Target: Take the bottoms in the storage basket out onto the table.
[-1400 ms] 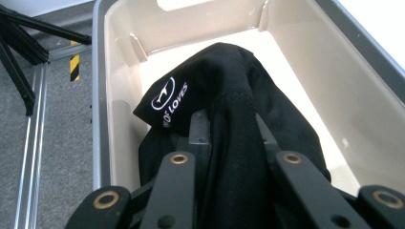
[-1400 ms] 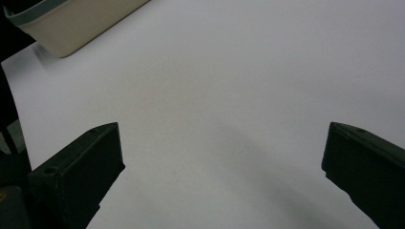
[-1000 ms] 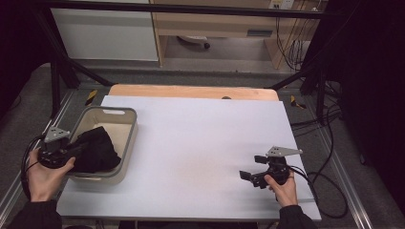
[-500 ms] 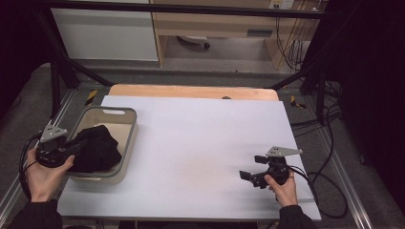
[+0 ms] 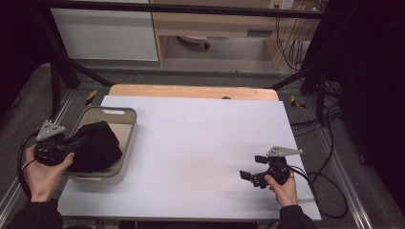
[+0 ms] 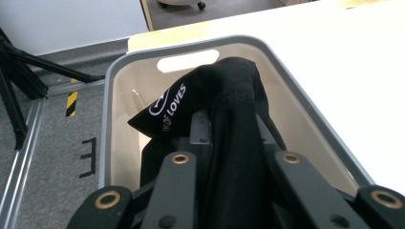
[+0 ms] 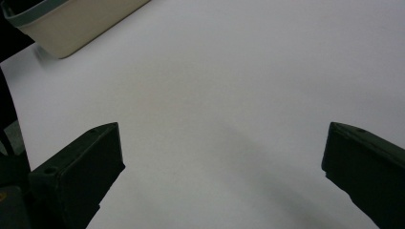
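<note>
High view: left gripper (image 5: 76, 143) at frame left, jaws clamped on black cloth (image 5: 98, 145) in bin (image 5: 125, 143), ready to lift; right gripper (image 5: 253, 175) lower right, jaws wide, idle.

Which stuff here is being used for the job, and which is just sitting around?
In use:
- black cloth, pinched in the left gripper
- grey bin under it

Just there:
- right gripper, open over the white table
- white cabinet

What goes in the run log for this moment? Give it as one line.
left gripper: shut on black garment over grey bin | right gripper: open, holding nothing, above white table
</note>
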Demonstrator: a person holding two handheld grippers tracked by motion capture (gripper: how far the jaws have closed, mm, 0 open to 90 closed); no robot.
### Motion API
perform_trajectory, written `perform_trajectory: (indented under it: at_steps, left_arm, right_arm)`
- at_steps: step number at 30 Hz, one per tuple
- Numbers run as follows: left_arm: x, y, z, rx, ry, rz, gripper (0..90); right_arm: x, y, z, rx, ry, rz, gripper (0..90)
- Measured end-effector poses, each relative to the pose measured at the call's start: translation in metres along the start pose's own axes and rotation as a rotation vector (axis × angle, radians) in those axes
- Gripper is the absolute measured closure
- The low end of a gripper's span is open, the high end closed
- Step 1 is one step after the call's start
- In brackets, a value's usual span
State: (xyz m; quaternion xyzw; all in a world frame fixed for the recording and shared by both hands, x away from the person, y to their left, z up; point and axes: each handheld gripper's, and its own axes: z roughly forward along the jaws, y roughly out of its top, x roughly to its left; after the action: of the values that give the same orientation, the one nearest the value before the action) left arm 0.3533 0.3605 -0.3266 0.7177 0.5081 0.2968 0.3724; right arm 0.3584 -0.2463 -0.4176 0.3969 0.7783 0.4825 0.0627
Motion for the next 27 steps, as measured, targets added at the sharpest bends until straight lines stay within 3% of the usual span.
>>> perform_trajectory:
  at_steps: [27]
  left_arm:
    - [-0.005, 0.012, -0.006, -0.084, 0.003, -0.007, 77.5]
  right_arm:
    - [0.000, 0.000, 0.000, 0.001, -0.002, -0.001, 0.6]
